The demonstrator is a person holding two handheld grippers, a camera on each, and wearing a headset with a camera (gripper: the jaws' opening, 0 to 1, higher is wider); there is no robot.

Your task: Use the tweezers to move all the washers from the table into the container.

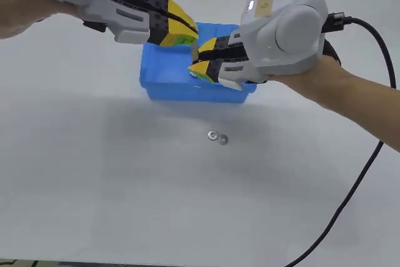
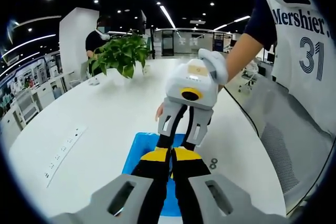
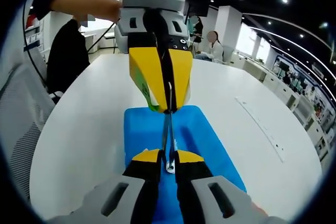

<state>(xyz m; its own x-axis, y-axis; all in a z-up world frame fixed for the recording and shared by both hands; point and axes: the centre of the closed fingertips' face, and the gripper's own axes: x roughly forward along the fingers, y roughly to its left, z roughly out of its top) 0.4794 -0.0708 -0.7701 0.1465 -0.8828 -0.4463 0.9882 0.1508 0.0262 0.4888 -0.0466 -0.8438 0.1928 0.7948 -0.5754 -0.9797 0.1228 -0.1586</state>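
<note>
Over the blue container [image 1: 164, 85], the left gripper [image 1: 190, 34] and right gripper [image 1: 196, 62] meet tip to tip, both pinching the tweezers [image 3: 168, 129]. The tweezers' point, with a small pale ring at it, hangs above the container's blue floor. Two washers [image 1: 213, 134] lie on the desk [image 1: 94, 173] just in front of the container.

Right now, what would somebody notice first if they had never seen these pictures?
First, two tools meet tip to tip over the blue container in the middle of the white table. The left tool pinches thin tweezers that reach down to the right tool. Next, two little washers lie on the table just in front of the container.
</note>
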